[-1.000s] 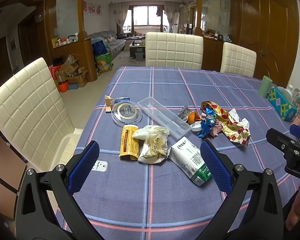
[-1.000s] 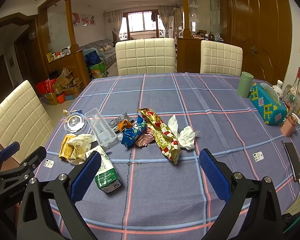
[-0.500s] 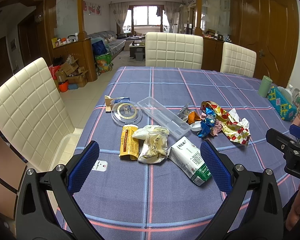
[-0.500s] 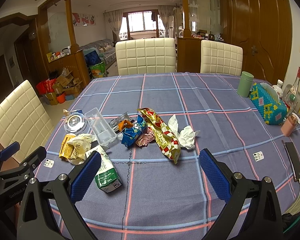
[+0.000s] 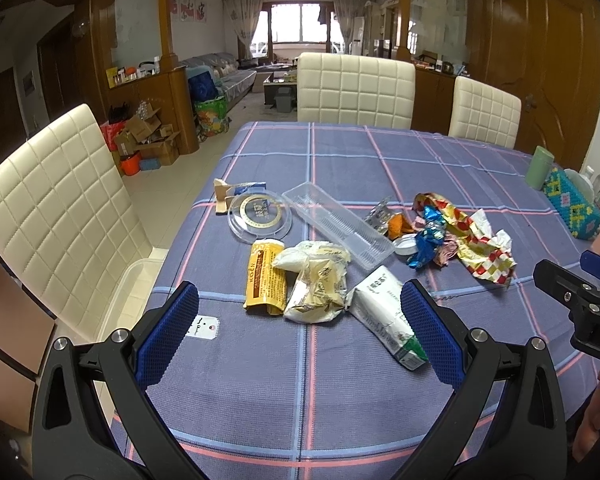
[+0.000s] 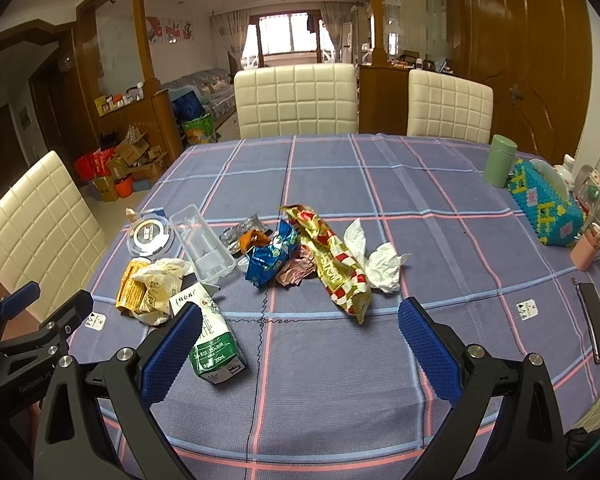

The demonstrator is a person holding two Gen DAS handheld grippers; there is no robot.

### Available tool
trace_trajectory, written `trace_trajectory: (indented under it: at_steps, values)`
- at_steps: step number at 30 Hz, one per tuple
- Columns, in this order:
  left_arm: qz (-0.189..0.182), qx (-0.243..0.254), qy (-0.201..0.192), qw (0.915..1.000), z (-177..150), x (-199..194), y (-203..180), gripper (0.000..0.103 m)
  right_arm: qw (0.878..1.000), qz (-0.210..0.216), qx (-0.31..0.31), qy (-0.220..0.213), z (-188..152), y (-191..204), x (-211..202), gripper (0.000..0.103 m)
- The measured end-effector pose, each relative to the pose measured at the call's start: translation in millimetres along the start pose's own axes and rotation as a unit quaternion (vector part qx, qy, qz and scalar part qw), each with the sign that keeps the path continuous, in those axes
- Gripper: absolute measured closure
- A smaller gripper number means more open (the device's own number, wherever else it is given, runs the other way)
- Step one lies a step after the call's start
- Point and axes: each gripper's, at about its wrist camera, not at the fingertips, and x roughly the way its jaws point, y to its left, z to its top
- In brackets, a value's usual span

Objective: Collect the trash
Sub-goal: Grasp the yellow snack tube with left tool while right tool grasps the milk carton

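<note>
Trash lies scattered on the checked blue tablecloth (image 5: 340, 400). A white-green milk carton (image 5: 384, 316) (image 6: 210, 340), a cream bag (image 5: 320, 284), a yellow packet (image 5: 265, 280), a clear plastic tray (image 5: 336, 224) and a round clear lid (image 5: 259, 218) lie at the left. A blue wrapper (image 6: 270, 256), a gold-red wrapper (image 6: 332, 264) and a white tissue (image 6: 376, 260) lie in the middle. My left gripper (image 5: 300, 336) is open and empty above the near edge, before the cream bag. My right gripper (image 6: 300, 352) is open and empty, right of the carton.
A green cup (image 6: 499, 156), a beaded blue tissue box (image 6: 544, 208), a pink cup (image 6: 586, 250) and a phone (image 6: 596, 324) stand at the table's right side. Cream chairs stand at the left (image 5: 56, 200) and far side (image 5: 356, 88).
</note>
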Motion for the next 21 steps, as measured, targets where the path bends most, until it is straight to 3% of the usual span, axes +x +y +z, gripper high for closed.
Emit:
trace_trajectory:
  at_steps: [9, 16, 17, 18, 20, 21]
  values:
    - [0.019, -0.008, 0.056, 0.9982, -24.3, 49.1, 33.6, 0.004, 0.990, 0.062, -0.088, 0.091, -30.9, 43.4, 73.0, 0.007]
    - [0.015, -0.004, 0.086, 0.9962, -28.7, 80.8, 40.1, 0.004, 0.984, 0.086, -0.104, 0.119, -36.0, 61.3, 103.3, 0.009]
    - [0.016, -0.006, 0.090, 0.9958, -27.9, 85.2, 41.4, 0.004, 0.983, 0.090, -0.102, 0.125, -36.6, 61.7, 107.7, 0.017]
    - [0.017, -0.009, 0.094, 0.9954, -26.9, 88.8, 42.5, 0.004, 0.982, 0.094, -0.101, 0.132, -36.8, 61.4, 111.9, 0.034]
    - [0.020, -0.019, 0.102, 0.9944, -22.3, 98.5, 47.1, 0.004, 0.978, 0.099, -0.095, 0.154, -37.1, 60.3, 124.0, 0.047]
    - [0.023, -0.023, 0.103, 0.9941, -20.1, 101.9, 49.3, 0.004, 0.977, 0.100, -0.091, 0.162, -37.8, 59.2, 129.8, 0.048]
